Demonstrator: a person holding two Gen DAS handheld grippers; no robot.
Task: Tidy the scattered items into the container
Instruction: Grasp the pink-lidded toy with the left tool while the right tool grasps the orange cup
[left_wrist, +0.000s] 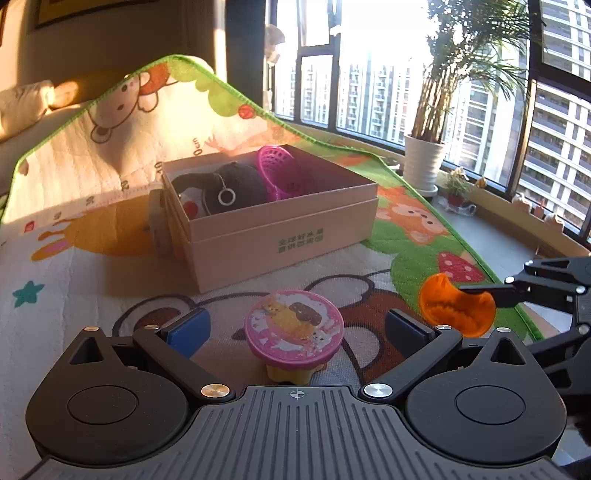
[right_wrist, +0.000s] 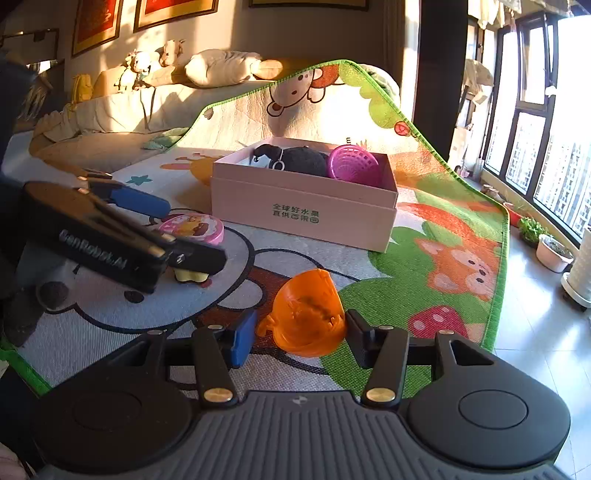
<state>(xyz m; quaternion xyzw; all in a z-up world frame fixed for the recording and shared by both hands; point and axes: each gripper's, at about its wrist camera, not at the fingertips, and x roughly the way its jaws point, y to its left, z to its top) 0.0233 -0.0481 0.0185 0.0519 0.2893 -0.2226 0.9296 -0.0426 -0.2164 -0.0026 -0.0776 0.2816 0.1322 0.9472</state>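
Pink cardboard box (right_wrist: 303, 206) on mat: dark plush toy (left_wrist: 236, 186) and magenta basket (right_wrist: 354, 162) already stowed. Outstanding: orange cup (right_wrist: 308, 314), clamped in right gripper (right_wrist: 301, 334); pink-lidded pot (left_wrist: 294, 328), standing between open left gripper (left_wrist: 295, 328) fingers.

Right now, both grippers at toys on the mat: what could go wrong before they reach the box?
1. The right gripper pinches the orange bowl across its curved wall; it may slip or pop out.
2. The left gripper stands open around the pink-lidded cup; squeezing the overhanging lid could tip it.
3. The box already holds a dark plush and a pink basket, so space is tight.
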